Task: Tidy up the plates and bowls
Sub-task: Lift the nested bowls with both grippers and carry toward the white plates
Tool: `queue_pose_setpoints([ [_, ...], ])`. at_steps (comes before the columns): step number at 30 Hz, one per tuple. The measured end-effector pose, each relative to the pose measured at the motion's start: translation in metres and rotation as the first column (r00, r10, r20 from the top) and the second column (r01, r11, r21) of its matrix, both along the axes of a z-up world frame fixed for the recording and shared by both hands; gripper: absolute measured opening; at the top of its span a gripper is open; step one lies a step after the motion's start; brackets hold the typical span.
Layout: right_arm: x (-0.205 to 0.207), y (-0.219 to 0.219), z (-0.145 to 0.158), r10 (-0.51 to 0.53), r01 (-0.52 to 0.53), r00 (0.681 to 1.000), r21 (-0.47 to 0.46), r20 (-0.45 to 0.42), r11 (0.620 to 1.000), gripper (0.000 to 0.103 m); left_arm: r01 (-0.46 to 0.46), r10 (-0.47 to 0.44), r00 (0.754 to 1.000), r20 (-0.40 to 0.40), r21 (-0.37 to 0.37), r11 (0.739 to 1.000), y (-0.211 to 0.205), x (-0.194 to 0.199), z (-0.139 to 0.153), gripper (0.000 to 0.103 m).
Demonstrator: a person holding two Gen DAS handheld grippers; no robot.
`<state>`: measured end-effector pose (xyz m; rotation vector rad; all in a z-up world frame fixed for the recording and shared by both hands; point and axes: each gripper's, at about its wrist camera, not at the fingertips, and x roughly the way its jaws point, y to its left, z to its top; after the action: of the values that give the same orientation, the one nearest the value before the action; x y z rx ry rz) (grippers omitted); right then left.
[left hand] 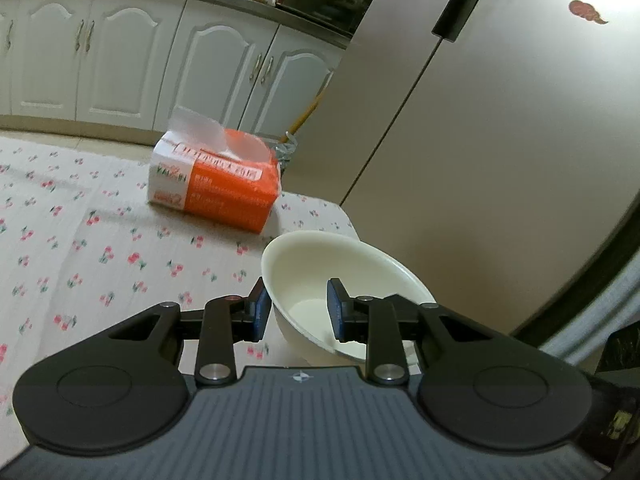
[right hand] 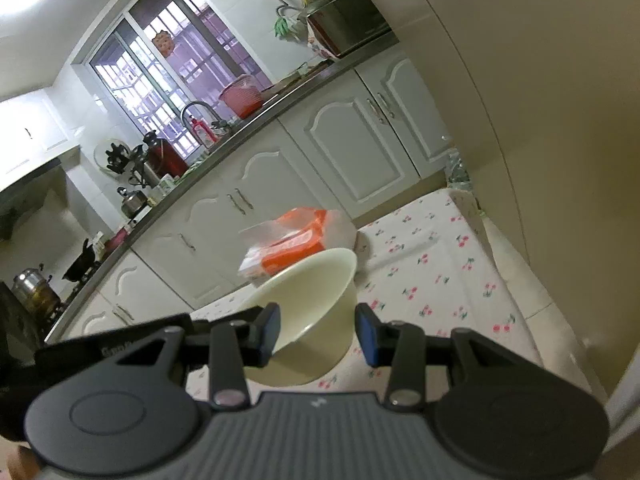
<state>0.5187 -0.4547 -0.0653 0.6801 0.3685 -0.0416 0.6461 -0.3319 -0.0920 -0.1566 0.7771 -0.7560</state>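
Kitchen cabinets (left hand: 120, 52) and a tall fridge (left hand: 500, 140) back a table under a cherry-print cloth (left hand: 80, 240). At the near edge, the left gripper (left hand: 294, 309) stands narrow, its jaws pinching the wall of a cream bowl (left hand: 320, 264): one blue pad outside, the other inside the rim. That bowl tilts toward the camera and seems to hang off the table's corner, so I judge it lifted. The right gripper (right hand: 316, 334) is also narrow, with a second cream bowl (right hand: 316, 284) between its jaws, tipped on its side; its left pad lies against the bowl's wall, but whether the right pad touches I cannot tell, though the tilt suggests a hold. Beyond both bowls, an orange tissue pack (left hand: 216, 184) sits on the cloth, well apart. Both bowls look plain, glossy and empty, with no chips that I can see. No plates or stack show in either view, so the sorting looks early to me: two bowls in hand, neither yet set anywhere.
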Motion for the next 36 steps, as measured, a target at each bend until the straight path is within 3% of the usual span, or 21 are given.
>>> queue_pose_setpoints([
  [15,-0.073,0.045,0.016,0.020,-0.021,0.997,0.012,0.075,1.000,0.041,0.032,-0.029,0.998,0.063,-0.050,0.998,0.063,-0.083,0.037,0.031],
  [25,-0.127,0.076,0.016,0.004,-0.002,0.994,-0.015,0.109,1.000,0.044,0.049,-0.046,0.998,0.039,-0.074,0.996,0.093,-0.131,0.037,0.031],
  [36,-0.164,0.090,-0.003,-0.024,0.021,0.995,0.031,0.100,0.999,0.044,0.054,-0.054,0.999,0.001,-0.057,0.997,0.111,-0.159,0.027,0.031],
])
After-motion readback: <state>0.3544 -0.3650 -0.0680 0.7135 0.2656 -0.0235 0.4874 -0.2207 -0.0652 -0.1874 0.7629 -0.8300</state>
